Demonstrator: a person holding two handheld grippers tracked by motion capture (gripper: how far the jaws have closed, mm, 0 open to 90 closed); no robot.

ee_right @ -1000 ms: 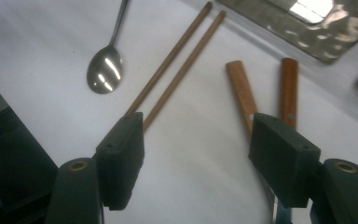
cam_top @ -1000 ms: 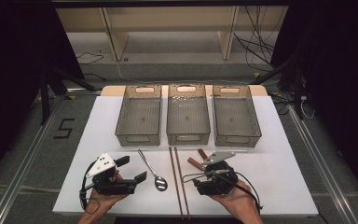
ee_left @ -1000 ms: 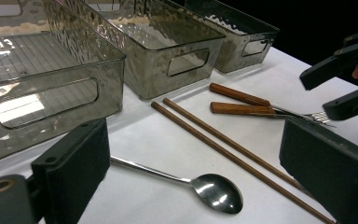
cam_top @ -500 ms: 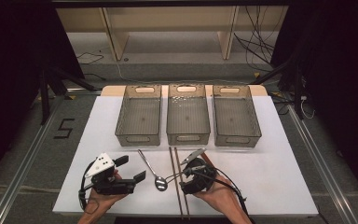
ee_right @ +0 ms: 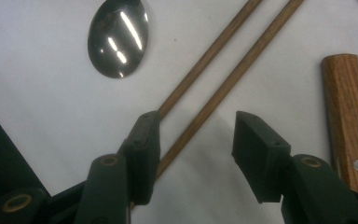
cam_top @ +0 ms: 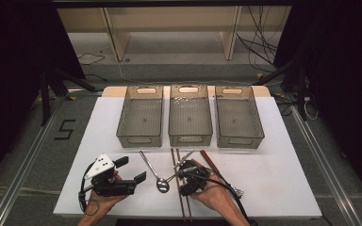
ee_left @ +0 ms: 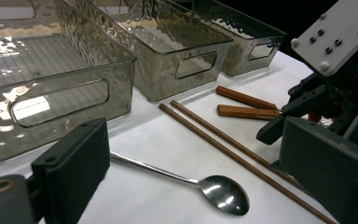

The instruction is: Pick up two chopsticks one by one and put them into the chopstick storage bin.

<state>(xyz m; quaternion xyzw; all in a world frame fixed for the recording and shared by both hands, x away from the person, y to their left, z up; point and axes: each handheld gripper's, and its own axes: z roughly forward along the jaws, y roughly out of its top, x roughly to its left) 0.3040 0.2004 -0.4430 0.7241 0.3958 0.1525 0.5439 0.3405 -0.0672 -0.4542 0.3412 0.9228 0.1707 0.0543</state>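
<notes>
Two thin wooden chopsticks (ee_right: pixel 205 70) lay on the table (cam_top: pixel 273 179) beside the spoon (ee_right: pixel 117 38); light, stiff, prone to roll. Right gripper (ee_right: pixel 193 140), just closing, straddled them unpinched; left gripper (cam_top: pixel 131 170) gaped empty

Right hand-held gripper (cam_top: pixel 181 165) now over chopsticks (cam_top: pixel 179 183), jaws narrower.

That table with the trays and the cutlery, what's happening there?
A person holds a claw tool in each hand. The right claw is down over the pair of wooden chopsticks, and its jaws have just been closing; one chopstick lies between them, not yet pinched. The left claw rests open beside the spoon. Two wooden-handled utensils lie nearby. Three clear bins stand in a row behind them on the white table.
</notes>
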